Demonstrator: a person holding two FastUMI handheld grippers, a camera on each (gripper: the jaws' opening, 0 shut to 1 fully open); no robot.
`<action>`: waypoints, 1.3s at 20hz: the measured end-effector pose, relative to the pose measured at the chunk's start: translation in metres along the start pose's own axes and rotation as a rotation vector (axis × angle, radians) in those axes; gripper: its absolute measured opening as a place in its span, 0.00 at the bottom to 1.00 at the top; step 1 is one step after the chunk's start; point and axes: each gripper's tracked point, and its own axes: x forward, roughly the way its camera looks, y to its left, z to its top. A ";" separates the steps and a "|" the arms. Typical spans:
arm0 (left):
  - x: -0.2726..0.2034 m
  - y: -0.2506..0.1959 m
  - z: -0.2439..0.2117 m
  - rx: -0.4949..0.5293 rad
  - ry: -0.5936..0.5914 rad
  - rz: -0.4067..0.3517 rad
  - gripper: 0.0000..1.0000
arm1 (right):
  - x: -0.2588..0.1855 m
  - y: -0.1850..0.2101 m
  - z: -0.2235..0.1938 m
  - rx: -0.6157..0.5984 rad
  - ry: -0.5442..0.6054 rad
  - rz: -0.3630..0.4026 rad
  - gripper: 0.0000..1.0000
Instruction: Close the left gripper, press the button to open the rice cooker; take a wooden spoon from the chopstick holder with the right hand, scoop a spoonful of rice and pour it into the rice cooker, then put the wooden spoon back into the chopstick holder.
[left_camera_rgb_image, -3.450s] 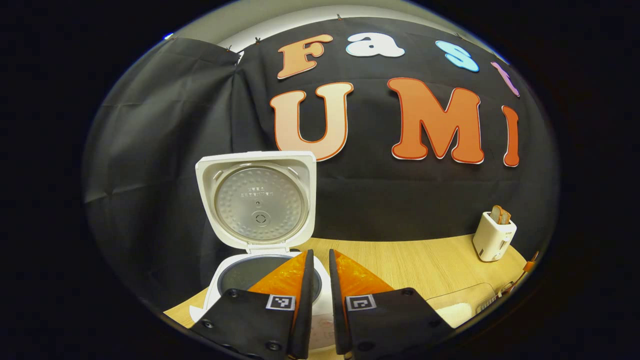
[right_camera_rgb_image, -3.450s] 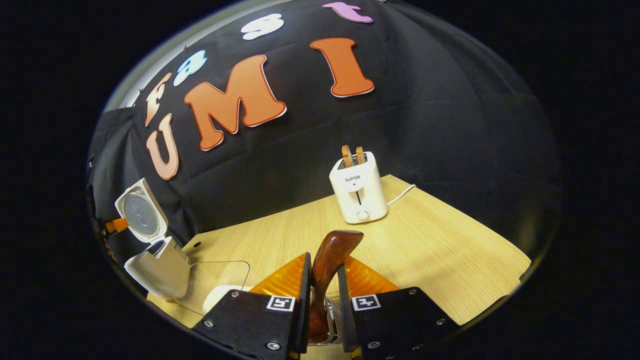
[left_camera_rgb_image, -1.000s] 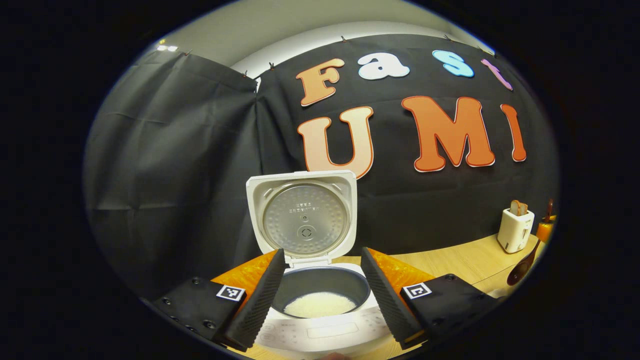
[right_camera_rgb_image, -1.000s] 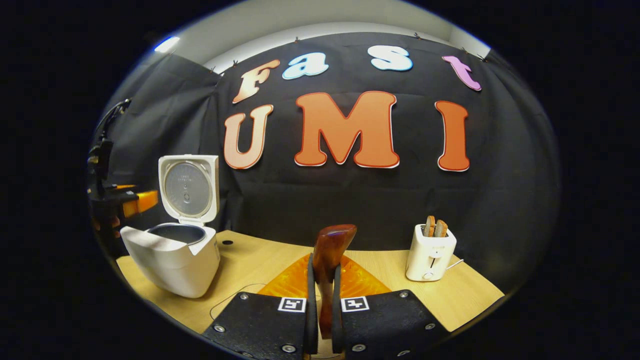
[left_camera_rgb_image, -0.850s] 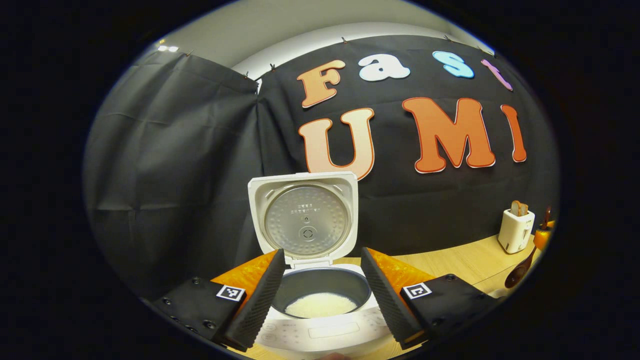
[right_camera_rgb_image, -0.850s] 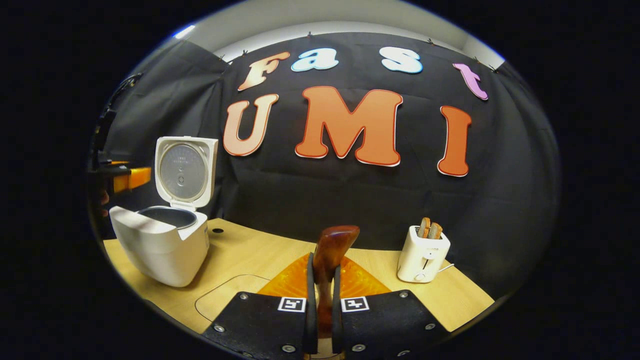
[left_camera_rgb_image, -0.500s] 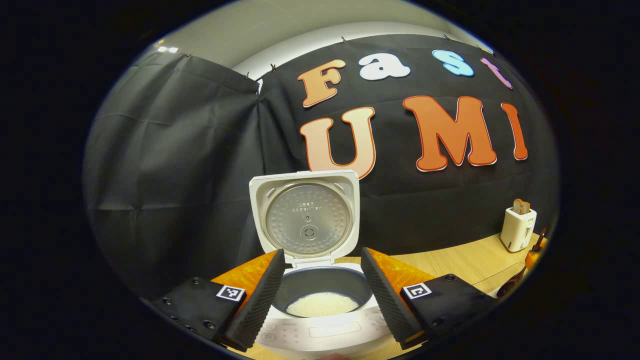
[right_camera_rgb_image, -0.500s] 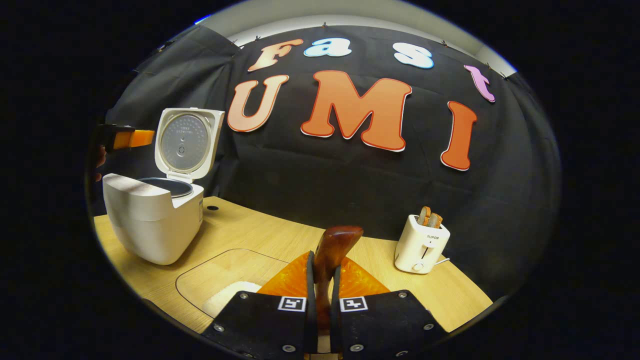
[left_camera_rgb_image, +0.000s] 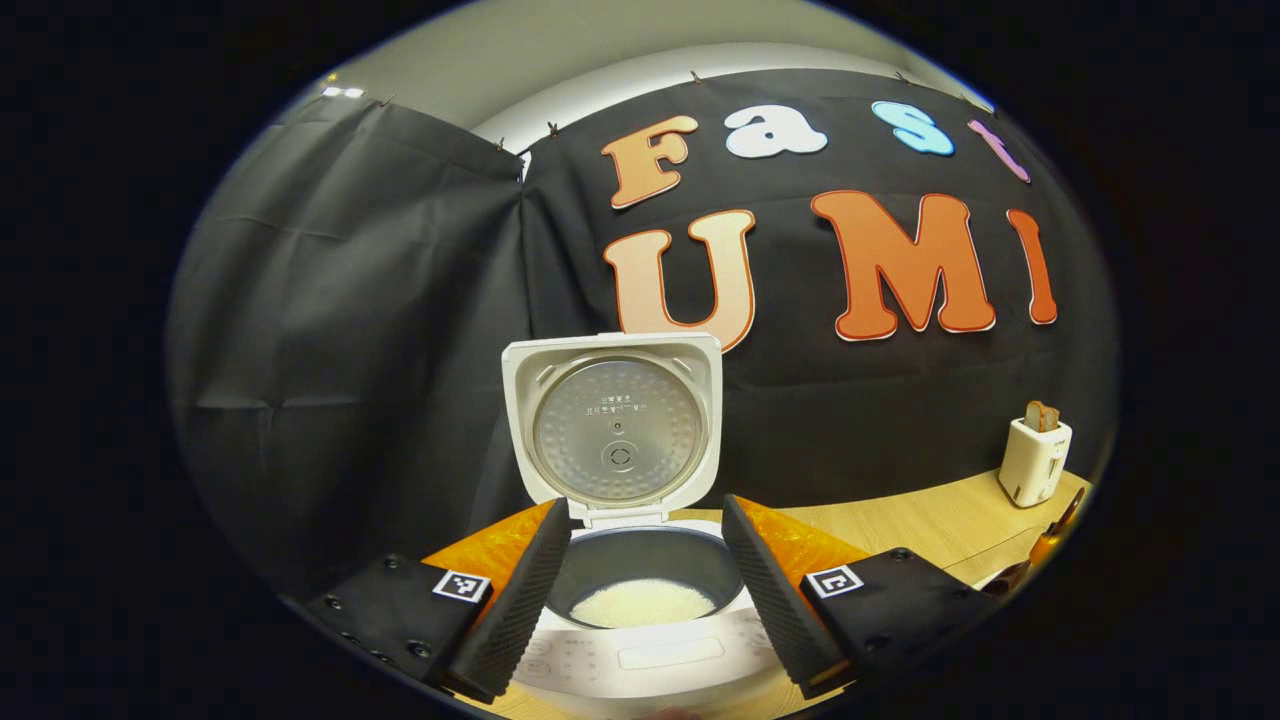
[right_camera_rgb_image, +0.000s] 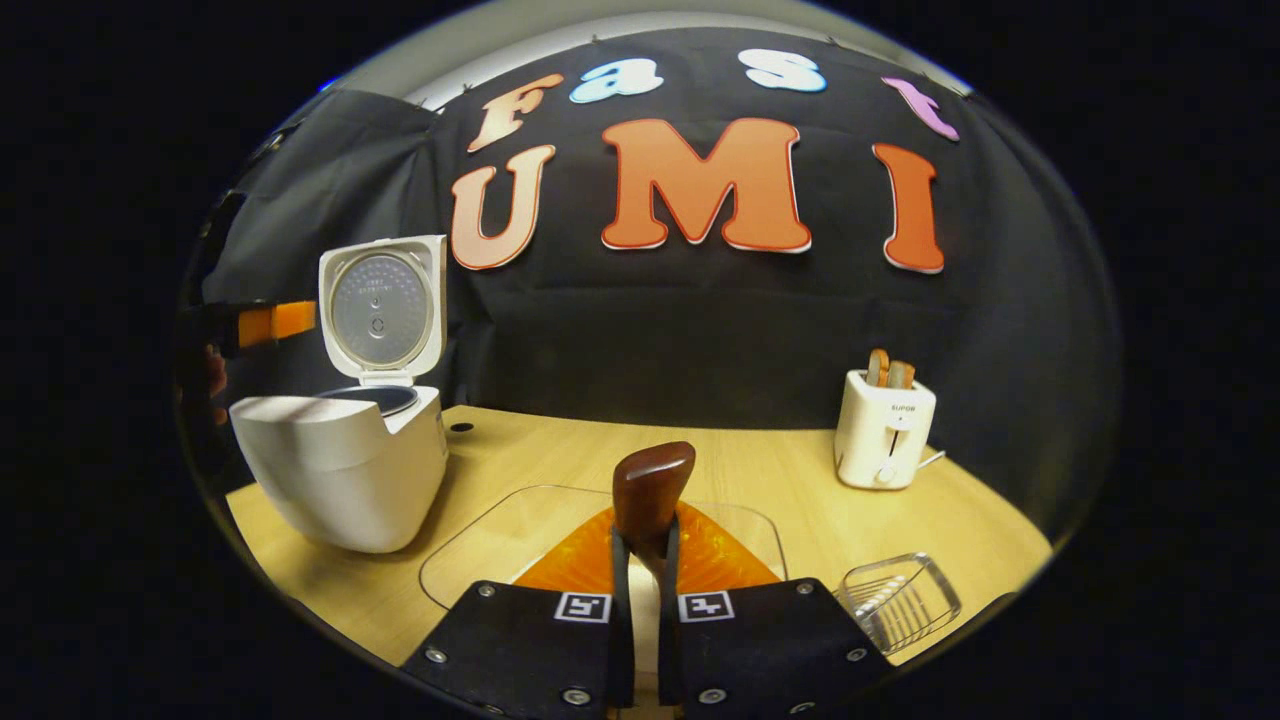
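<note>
The white rice cooker (left_camera_rgb_image: 640, 660) stands open with its lid (left_camera_rgb_image: 612, 430) upright and white rice (left_camera_rgb_image: 642, 602) in the pot. My left gripper (left_camera_rgb_image: 645, 510) hovers open just in front of it, one finger on each side of the pot. In the right gripper view the cooker (right_camera_rgb_image: 340, 470) is at the left, with the left gripper (right_camera_rgb_image: 265, 322) behind it. My right gripper (right_camera_rgb_image: 646, 535) is shut on a dark wooden spoon (right_camera_rgb_image: 652, 482), whose broad end sticks up past the fingertips. It hangs over a clear rice tray (right_camera_rgb_image: 470, 545). The wire chopstick holder (right_camera_rgb_image: 897, 600) lies at the lower right.
A white toaster (right_camera_rgb_image: 885, 425) with bread slices stands at the back right of the wooden table (right_camera_rgb_image: 780, 480); it also shows far right in the left gripper view, toaster (left_camera_rgb_image: 1035, 460). Black cloth walls close the back and left.
The right gripper, still holding the spoon, has swung and dipped until it sits over the clear tray, with the holder now at its right. The left gripper, shut 3.5 s ago, stays open.
</note>
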 end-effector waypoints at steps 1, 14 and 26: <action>-0.001 0.001 0.001 0.001 -0.002 0.002 0.98 | 0.000 -0.005 0.000 0.041 0.008 -0.007 0.10; -0.013 0.025 -0.004 -0.021 -0.010 0.032 0.98 | 0.015 -0.008 -0.003 0.542 0.123 0.033 0.10; -0.016 0.037 -0.005 -0.024 -0.019 0.053 0.98 | 0.029 0.005 -0.004 0.756 0.190 0.087 0.10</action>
